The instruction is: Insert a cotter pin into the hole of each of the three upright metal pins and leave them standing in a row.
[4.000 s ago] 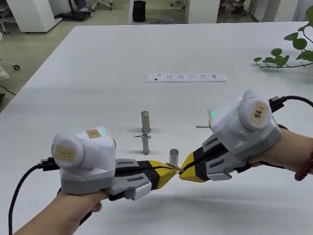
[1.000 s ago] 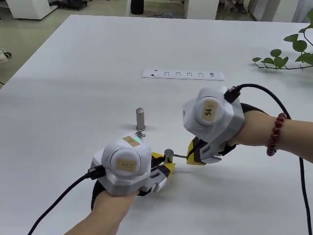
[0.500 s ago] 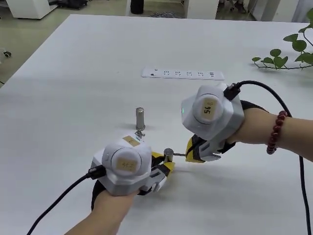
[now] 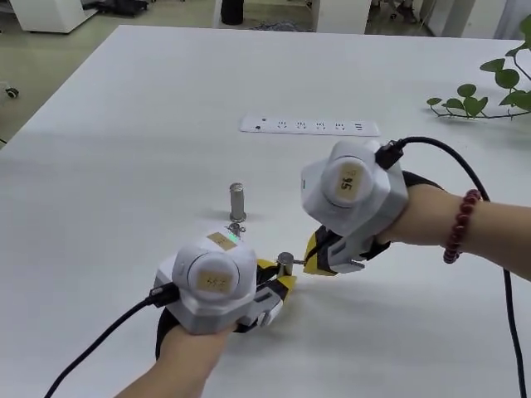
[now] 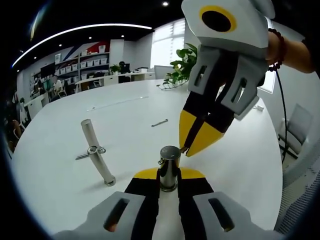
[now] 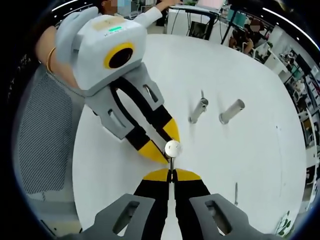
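Where the two grippers meet near the front of the white table (image 4: pixel 124 166), the left gripper (image 4: pixel 280 282) is clamped on the near metal pin (image 4: pixel 285 264). Its yellow-tipped jaws press the lower shaft from both sides. The pin stands upright on the table, top clear of the jaws. The left gripper view shows the same hold.

Right gripper (image 4: pixel 312 257): comes in from the right, jaws pressed together on a cotter pin (image 6: pixel 171 161). The cotter pin lies level and points straight at the near metal pin. Its free end meets the pin's side just under the top. Whether the end has entered the hole: cannot tell, too small. The tips of the two grippers are close together, one on either side of the pin.

Middle metal pin (image 5: pixel 102 165): upright just behind the near one, with a second cotter pin (image 5: pixel 91 150) through it near the top. In the head view the left gripper's body hides most of it.

Far metal pin (image 4: pixel 236 201): upright beyond the middle one. The three stand in a line running away from the person. Whether the far one carries a cotter pin: cannot tell.

A loose cotter pin (image 5: pixel 160 122) lies flat on the table, well apart from the row. A power strip (image 4: pixel 309 126) lies across the table farther back, and a plant (image 4: pixel 489 87) is at the far right edge. A bracelet (image 4: pixel 455 228) sits on the wrist behind the right gripper.
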### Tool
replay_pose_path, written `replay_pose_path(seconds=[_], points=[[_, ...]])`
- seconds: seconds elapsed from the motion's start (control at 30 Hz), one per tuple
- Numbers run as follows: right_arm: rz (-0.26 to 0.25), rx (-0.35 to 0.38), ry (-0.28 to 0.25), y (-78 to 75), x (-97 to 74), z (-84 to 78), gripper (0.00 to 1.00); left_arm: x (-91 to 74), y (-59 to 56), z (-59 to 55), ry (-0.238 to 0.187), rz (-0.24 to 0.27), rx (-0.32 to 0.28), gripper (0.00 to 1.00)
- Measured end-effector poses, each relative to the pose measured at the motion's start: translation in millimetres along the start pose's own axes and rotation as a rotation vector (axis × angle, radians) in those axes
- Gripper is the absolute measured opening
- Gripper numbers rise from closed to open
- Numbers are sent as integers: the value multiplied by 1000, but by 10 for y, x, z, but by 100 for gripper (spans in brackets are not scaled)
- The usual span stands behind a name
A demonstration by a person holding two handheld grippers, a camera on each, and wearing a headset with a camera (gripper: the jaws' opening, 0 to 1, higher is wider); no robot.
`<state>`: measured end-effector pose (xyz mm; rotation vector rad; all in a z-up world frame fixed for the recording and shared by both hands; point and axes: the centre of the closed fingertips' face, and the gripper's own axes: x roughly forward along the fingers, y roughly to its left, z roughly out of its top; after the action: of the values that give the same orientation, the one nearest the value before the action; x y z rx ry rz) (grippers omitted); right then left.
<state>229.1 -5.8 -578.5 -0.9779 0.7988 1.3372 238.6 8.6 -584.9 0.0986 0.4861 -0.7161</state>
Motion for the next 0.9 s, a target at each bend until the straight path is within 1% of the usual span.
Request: replay_pose_path(seconds=[0.17, 0.4, 0.47, 0.53, 0.67, 0.9], points=[[-6, 0, -19, -8, 9, 59, 0, -6, -3, -2, -3, 3, -7, 10], [-8, 23, -48, -11, 15, 141, 0, -6, -1, -2, -7, 6, -16, 10], [-16, 25, -62, -23, 5, 172, 0, -4, 1, -4, -9, 9, -18, 10], [-22, 21, -65, -30, -11, 185, 1, -6, 1, -3, -10, 10, -18, 10], [-29, 29, -71, -30, -76, 188, 5, -5, 1, -1, -10, 13, -18, 10], [-41, 32, -72, -17, -183, 128, 4, 1, 6, 3, -13, 22, -23, 10]])
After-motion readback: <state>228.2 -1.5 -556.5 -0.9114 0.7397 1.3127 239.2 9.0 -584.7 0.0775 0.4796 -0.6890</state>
